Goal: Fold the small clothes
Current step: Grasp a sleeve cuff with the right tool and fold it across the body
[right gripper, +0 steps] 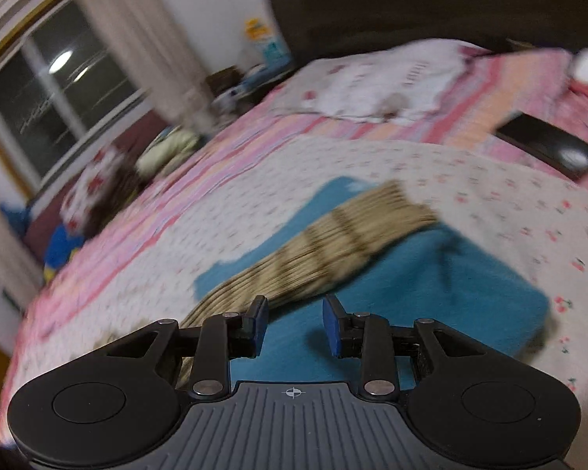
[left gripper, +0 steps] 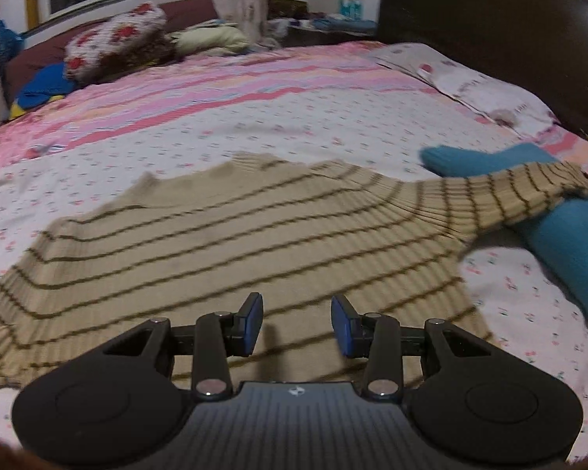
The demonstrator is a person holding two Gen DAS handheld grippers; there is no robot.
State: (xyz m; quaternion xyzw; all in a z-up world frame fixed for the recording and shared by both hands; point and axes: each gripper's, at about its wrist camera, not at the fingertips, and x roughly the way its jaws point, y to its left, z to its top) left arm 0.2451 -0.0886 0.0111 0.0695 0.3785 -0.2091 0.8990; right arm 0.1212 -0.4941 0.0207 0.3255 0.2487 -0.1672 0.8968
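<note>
A beige ribbed sweater with thin dark stripes lies spread flat on the bed. Its right sleeve reaches across a teal garment. My left gripper hovers over the sweater's lower part, open, with nothing between its blue pads. In the blurred, tilted right wrist view the striped sleeve lies over the teal garment. My right gripper is above the teal cloth beside the sleeve, open and holding nothing.
The bed has a white floral sheet and a pink striped cover. A pillow lies by the dark headboard. Cushions and blue clothes sit at the far side. A dark flat object rests near the pillow.
</note>
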